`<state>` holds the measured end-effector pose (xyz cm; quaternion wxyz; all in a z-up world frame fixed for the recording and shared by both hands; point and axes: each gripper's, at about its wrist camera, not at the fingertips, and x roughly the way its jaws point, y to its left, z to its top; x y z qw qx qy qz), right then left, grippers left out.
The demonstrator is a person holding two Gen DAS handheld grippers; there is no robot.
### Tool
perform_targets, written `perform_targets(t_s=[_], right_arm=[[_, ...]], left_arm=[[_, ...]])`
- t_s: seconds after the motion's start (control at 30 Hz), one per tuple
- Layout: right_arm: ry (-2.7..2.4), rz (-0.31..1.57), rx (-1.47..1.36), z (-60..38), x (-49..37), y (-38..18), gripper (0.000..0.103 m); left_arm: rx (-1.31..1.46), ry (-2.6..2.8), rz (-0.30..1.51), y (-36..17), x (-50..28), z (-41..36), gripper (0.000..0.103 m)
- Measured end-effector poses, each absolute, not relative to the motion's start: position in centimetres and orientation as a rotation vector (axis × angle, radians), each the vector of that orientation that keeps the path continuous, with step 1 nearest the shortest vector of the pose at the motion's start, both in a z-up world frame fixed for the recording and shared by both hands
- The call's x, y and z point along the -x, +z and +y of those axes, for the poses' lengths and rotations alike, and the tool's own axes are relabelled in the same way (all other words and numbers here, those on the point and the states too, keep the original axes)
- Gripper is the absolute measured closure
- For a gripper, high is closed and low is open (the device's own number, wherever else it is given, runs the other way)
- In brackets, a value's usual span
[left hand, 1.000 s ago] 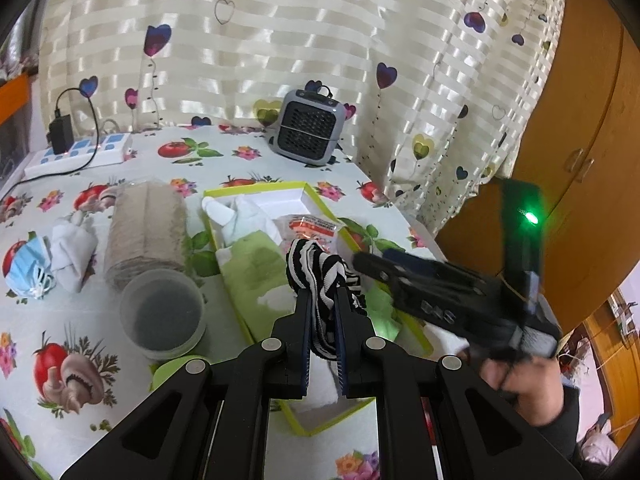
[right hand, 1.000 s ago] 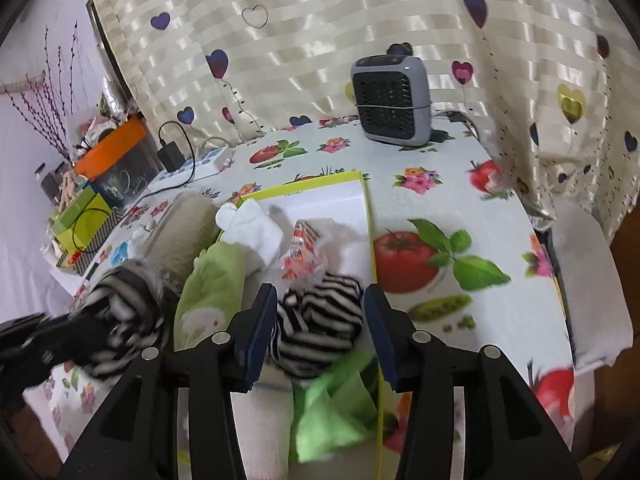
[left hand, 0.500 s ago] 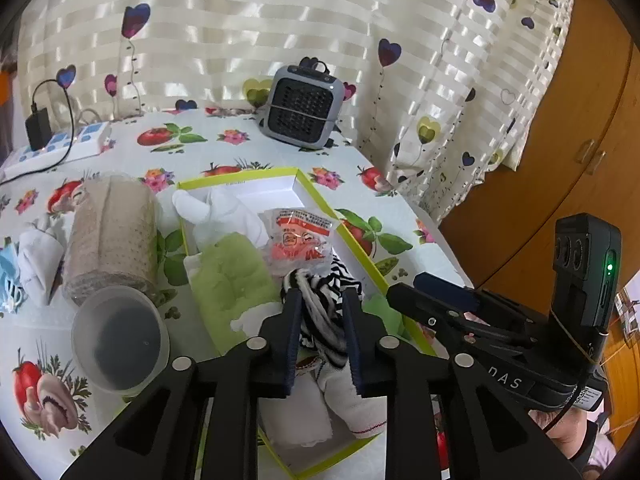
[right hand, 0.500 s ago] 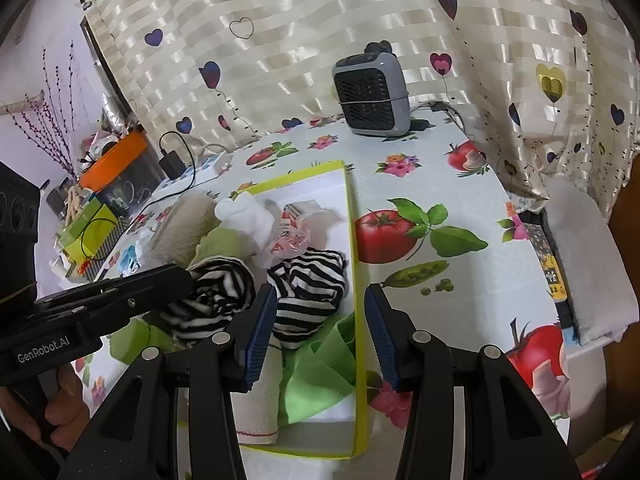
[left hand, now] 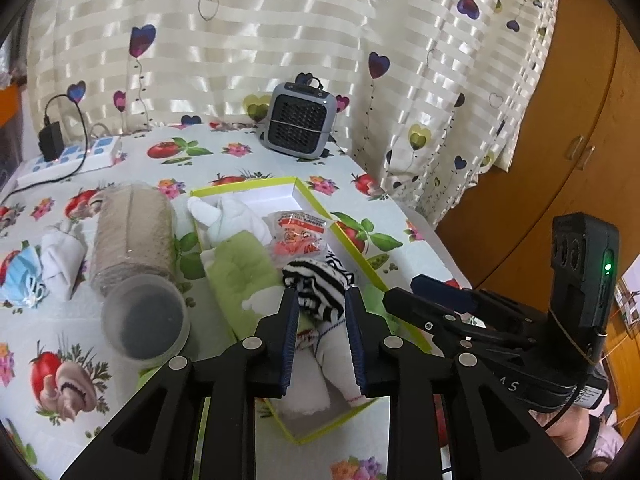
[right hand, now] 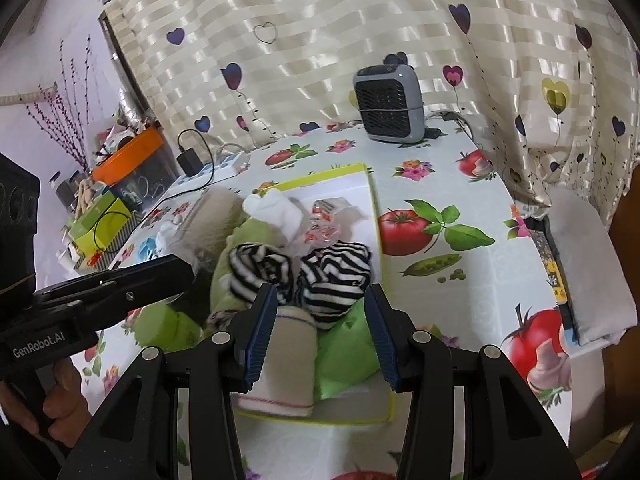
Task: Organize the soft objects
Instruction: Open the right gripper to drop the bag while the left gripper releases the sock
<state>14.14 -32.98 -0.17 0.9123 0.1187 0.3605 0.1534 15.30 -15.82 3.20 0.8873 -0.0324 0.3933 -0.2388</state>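
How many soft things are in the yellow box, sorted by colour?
Black-and-white striped: 2
Green: 2
White: 2
Total: 6, from what shows; the orange packet is not counted.

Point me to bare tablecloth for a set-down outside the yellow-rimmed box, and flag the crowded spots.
Free: tablecloth between the box and the right table edge, up to the heater; also the strip between power strip and heater. Crowded: the box, packed with striped socks and cloths; its left flank, with roll, cup, mask.
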Motion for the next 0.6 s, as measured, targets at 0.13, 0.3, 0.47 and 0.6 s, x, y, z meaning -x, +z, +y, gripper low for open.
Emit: perform_targets(t_s=[0.13,0.3,0.47,0.6], right_arm=[[0.319,0.729,-0.216,-32.2,-13.1,0.7,0.056],[0.329,0.706,-0.185,-31.4,-11.5,1.7,0.056],[0.338,0.686,-0.170,-31.0,-10.3,2.6,0.056],[0.345,0.676,-0.162,-30.6,-9.6,3.1,0.056]], left_arm=[[0.056,-0.490,0.802,3.7,-13.9,-15.3,0.080],[0.056,-0.482,0.791,4.4,-12.5,-14.7,0.080],[0.060,-0.467,0.775,5.1,-11.3,-14.0,0.080],[0.063,-0.453,0.769,5.5,-10.5,-13.4,0.080]])
